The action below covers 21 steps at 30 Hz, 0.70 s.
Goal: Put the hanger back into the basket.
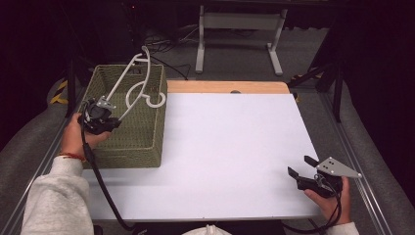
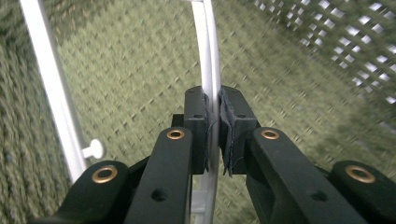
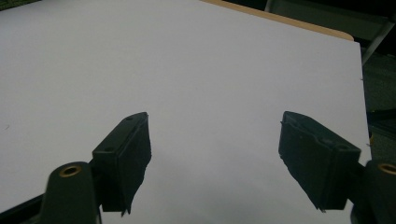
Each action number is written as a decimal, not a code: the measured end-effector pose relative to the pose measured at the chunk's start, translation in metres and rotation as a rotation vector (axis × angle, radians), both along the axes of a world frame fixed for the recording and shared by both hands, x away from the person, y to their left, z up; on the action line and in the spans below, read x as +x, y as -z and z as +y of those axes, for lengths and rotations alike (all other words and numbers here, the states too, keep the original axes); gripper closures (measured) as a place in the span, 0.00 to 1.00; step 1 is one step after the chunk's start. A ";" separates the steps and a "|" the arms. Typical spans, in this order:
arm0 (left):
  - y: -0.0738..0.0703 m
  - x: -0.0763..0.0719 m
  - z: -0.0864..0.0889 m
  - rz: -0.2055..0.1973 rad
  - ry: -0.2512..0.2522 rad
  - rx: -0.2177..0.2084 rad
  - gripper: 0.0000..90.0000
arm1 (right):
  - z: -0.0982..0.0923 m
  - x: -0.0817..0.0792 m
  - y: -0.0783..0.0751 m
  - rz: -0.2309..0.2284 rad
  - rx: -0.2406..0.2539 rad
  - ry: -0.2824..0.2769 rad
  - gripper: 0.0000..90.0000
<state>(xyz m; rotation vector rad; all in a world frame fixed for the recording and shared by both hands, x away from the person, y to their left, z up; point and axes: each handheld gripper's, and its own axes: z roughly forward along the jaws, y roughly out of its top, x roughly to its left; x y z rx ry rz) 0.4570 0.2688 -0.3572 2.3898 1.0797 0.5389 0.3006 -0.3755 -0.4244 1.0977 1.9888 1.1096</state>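
Here a white hanger (image 1: 131,81) stands tilted over a green woven basket (image 1: 147,142) at the left of the tabletop (image 1: 230,147), its hook end rising past the basket's far rim and its looped part lying above the basket's right wall. My left tongs (image 1: 113,125) have it by one thin arm: in the left gripper view the jaws are closed tight on that white bar (image 2: 212,70), pads pressed to either side, with the basket's weave behind and a second arm of the hanger (image 2: 51,88) running along the left edge, a small peg beside it. My left hand (image 1: 78,134) holds those tongs at the basket's near left corner, grey sleeve (image 1: 56,200) below. Well apart, at the tabletop's near right corner, my right tongs (image 1: 299,166) rest in my right hand (image 1: 333,198), jaws spread wide and holding nothing; the right gripper view looks between them over bare white surface (image 3: 196,84).
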 end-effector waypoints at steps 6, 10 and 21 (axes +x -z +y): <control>0.002 -0.001 0.008 0.018 -0.006 0.014 0.92 | 0.001 0.001 0.001 0.005 -0.004 -0.001 0.28; 0.005 0.000 0.015 0.044 -0.008 0.036 0.92 | 0.002 0.001 0.001 0.011 -0.007 -0.007 0.28; 0.009 0.004 0.018 0.133 0.016 0.066 0.91 | 0.003 0.003 0.004 0.031 -0.020 -0.015 0.28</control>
